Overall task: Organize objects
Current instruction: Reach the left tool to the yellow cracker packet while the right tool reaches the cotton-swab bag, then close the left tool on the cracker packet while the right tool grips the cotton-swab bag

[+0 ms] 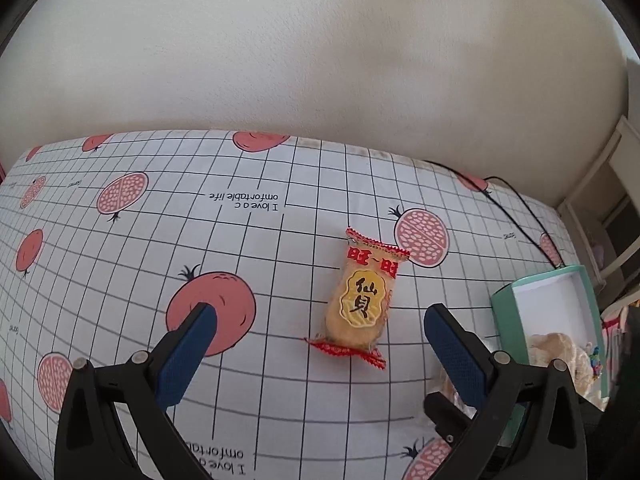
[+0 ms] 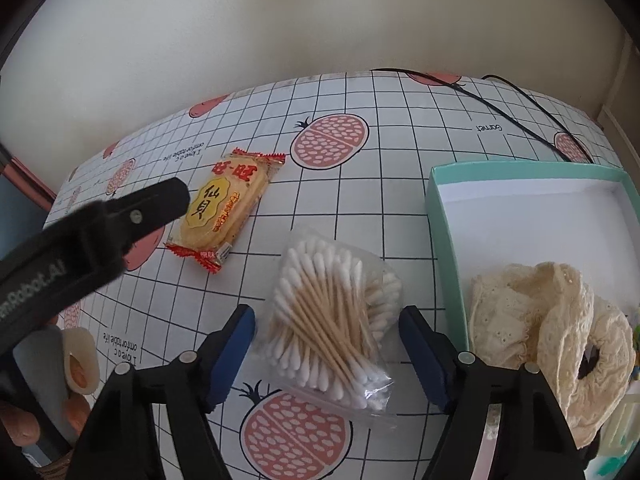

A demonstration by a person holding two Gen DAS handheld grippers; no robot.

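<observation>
Both grippers, left [image 1: 320,320] and right [image 2: 326,316], gape empty; centre the right over the swabs [image 2: 332,320], pinch mid-bag, drop in box [image 2: 440,216]

tablecloth [image 2: 400,184]: white, black grid, pink pomegranates | cracker packet [image 2: 224,208]: yellow, red ends | box [image 2: 440,216]: mint (white inside) | cotton swabs [image 2: 332,316]: white tips, tan sticks

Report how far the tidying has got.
Done: the lace scrunchies lie in the teal box. In hand: nothing; left gripper open around the rice cracker, right gripper open around the cotton swab bag. Left: both packets, on the tablecloth.
</observation>
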